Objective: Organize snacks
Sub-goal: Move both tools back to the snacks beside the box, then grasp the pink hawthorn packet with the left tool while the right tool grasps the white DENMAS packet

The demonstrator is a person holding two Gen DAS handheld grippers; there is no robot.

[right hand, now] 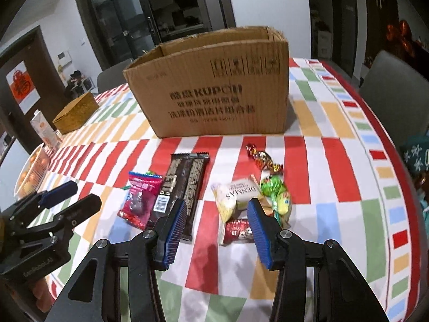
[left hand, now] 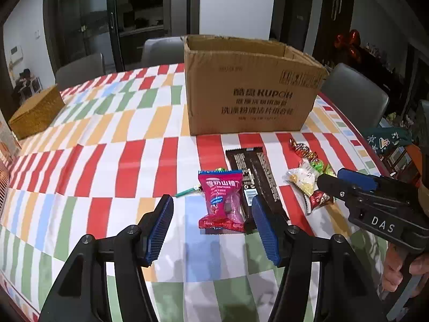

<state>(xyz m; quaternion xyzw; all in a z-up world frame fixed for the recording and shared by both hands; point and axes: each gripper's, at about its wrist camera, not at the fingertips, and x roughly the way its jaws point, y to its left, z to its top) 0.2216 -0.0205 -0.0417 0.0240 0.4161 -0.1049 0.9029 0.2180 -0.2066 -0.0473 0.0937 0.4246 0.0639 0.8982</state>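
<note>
Both grippers hover apart and empty. The left gripper (left hand: 211, 222) lines up on the pink packet (left hand: 222, 201), well in front of the cardboard box (left hand: 249, 91); it overlaps the chocolate bar (left hand: 254, 177), so both may lift. The right gripper (right hand: 217, 228) frames a crowded pile.

I see 2 grippers angled down: left gripper (left hand: 213, 222) jaws parted, nothing clamped; right gripper (right hand: 217, 222) likewise parted, nothing gripped. Bare hand (left hand: 402, 271) at 4 o'clock grips its handle.
</note>
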